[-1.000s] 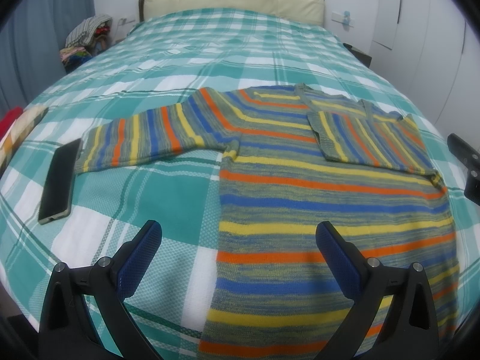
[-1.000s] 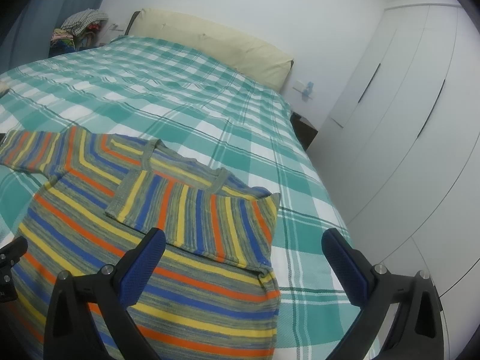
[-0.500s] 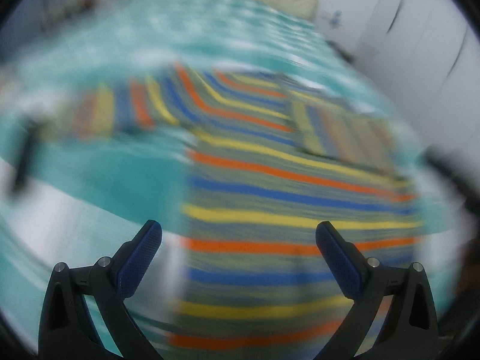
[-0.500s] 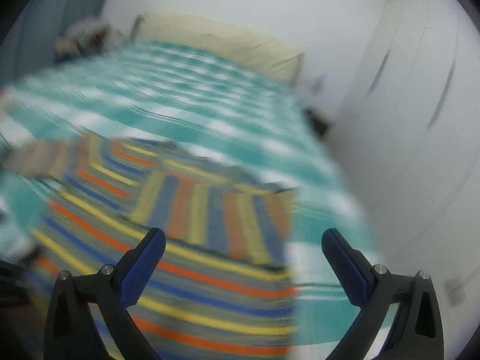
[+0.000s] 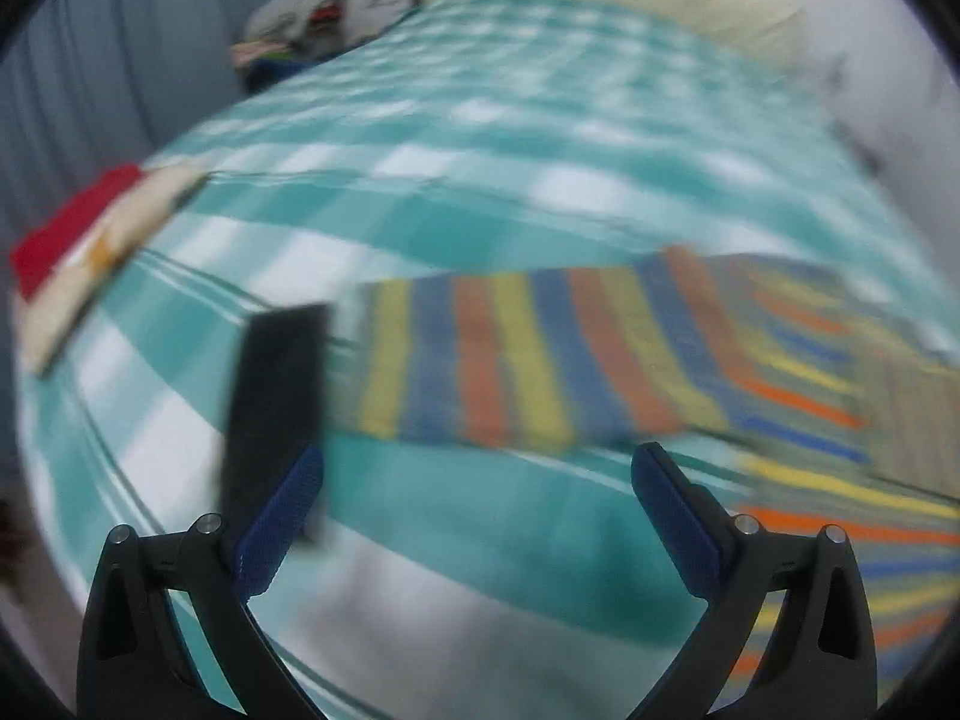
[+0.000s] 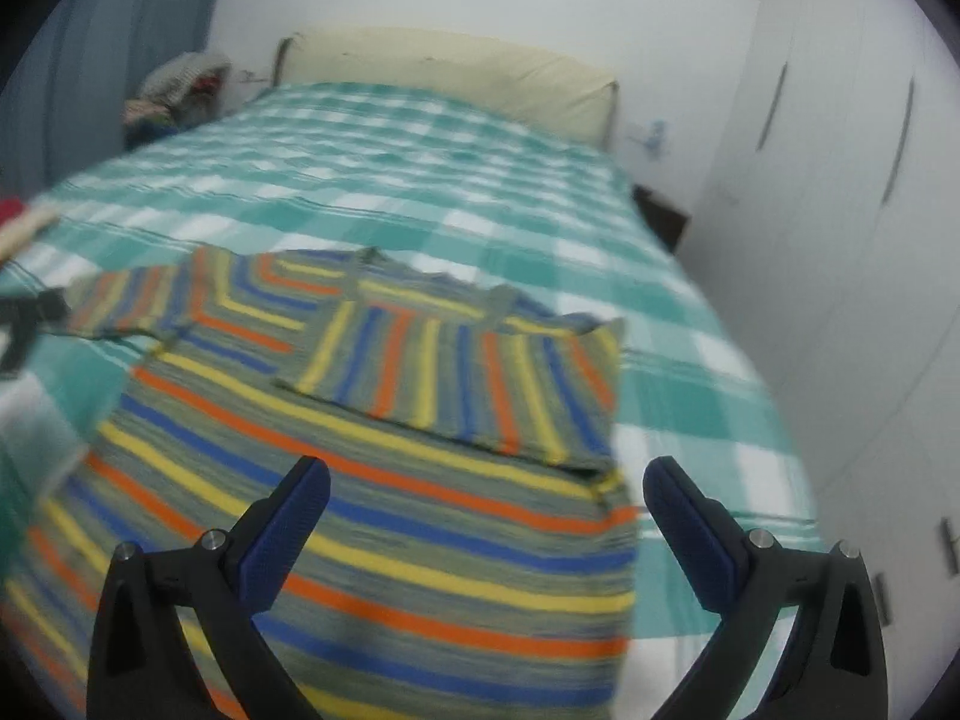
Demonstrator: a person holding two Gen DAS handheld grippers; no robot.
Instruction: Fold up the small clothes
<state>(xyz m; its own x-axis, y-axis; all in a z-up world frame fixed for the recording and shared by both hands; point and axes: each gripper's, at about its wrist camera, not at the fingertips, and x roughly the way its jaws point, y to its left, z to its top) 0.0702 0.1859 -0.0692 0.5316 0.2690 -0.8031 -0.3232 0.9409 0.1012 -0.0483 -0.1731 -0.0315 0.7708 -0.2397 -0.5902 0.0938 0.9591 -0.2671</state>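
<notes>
A striped sweater [image 6: 372,480] in orange, yellow, blue and grey-green lies flat on the bed. Its right sleeve [image 6: 468,378] is folded across the chest. Its left sleeve [image 5: 510,354] lies stretched out to the side, just ahead of my left gripper [image 5: 477,501], which is open and empty above the bedspread. My right gripper [image 6: 486,516] is open and empty above the sweater's body, near its right edge. The left wrist view is blurred by motion.
The bed has a teal and white checked cover [image 6: 420,180] and a cream headboard cushion [image 6: 456,78]. A black phone [image 5: 273,408] lies left of the sleeve cuff. A red and cream folded item [image 5: 90,258] sits at the bed's left edge. White wardrobes [image 6: 840,210] stand right.
My left gripper has swung left, from over the sweater's body to in front of the outstretched left sleeve and the phone. My right gripper has shifted left over the sweater. Both stayed open.
</notes>
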